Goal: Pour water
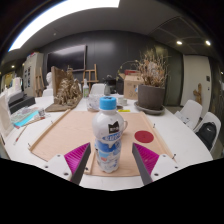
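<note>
While the bottle stands upright on the mat, the step in hand looks like the grasp before any pouring. Its blue cap is on, so water cannot leave until that comes off; whether a cup waits nearby I cannot tell. The red disc lies on the mat just right of the bottle, near but apart from it.

The gripper has its fingers spread apart, one on each side of the bottle's lower body, pink pads facing inward. A gap shows on both sides, so the bottle rests on its own base, not clamped. To grip well, I judge the fingers should close evenly on the labelled middle, firm enough to stop slipping, gentle enough not to crush thin plastic.

Pose: the gripper points level and straight at the bottle, low over the mat, centred on it. Beyond the bottle stands a potted plant.
</note>
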Motion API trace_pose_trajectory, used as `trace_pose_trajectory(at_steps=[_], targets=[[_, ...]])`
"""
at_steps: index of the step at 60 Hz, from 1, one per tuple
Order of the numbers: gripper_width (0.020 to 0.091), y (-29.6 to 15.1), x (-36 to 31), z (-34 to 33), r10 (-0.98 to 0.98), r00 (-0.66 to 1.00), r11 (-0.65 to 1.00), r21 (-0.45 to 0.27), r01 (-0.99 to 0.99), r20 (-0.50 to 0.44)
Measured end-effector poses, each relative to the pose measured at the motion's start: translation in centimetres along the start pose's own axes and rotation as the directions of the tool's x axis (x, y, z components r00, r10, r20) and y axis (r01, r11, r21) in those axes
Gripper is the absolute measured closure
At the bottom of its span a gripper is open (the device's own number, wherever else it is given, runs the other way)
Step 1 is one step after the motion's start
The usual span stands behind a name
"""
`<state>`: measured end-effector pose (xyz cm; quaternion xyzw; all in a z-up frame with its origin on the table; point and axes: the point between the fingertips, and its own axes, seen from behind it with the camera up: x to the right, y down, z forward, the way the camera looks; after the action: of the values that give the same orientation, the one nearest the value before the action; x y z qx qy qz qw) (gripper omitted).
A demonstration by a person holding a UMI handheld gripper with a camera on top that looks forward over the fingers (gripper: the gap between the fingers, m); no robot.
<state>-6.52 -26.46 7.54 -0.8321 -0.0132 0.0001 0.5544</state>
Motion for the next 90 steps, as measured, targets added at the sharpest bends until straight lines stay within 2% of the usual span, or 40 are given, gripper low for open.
trace_pose_trajectory(at_steps=[6, 8, 12, 13, 15, 26, 36, 42, 51, 58, 65, 73, 83, 90], targets=[[0.0319, 0.6, -0.3, 2.7, 0.012, 1.0, 1.0, 0.018, -0.011, -0.027], [0.0378, 0.6, -0.3, 3.4, 0.022, 0.999, 1.0, 0.022, -0.021, -0.037], [0.0563, 0.3, -0.4, 4.0, 0.044, 0.999, 0.998, 0.04, -0.043, -0.031], [0.059, 0.3, -0.4, 4.0, 0.049, 0.998, 0.998, 0.046, -0.048, -0.031], [0.0597, 0.2, -0.2, 4.1, 0.053, 0.998, 0.997, 0.051, -0.051, -0.037], [0.0748, 0.2, 0.1, 4.2, 0.044, 0.996, 0.998, 0.057, -0.04, -0.073], [0.0748, -0.5, 0.1, 4.0, 0.013, 0.997, 0.999, 0.035, -0.011, -0.075], [0.0747, -2.8, 1.5, 3.0, -0.031, 0.994, 0.998, 0.044, 0.036, -0.108], [0.0748, -7.5, 7.3, 2.6, -0.203, 0.952, 0.976, 0.026, 0.214, -0.228], [0.0747, -10.8, 12.0, 3.7, -0.438, 0.828, 0.892, -0.056, 0.448, -0.35], [0.0746, -13.8, 14.1, 5.7, -0.665, 0.625, 0.719, -0.127, 0.683, -0.409], [0.0747, -15.7, 14.1, 8.2, -0.866, 0.27, 0.383, -0.209, 0.9, -0.422], [0.0749, -15.7, 13.5, 11.3, -0.922, -0.083, 0.043, -0.313, 0.949, -0.377], [0.0751, -14.8, 12.6, 12.9, -0.909, -0.255, -0.139, -0.335, 0.932, -0.331]])
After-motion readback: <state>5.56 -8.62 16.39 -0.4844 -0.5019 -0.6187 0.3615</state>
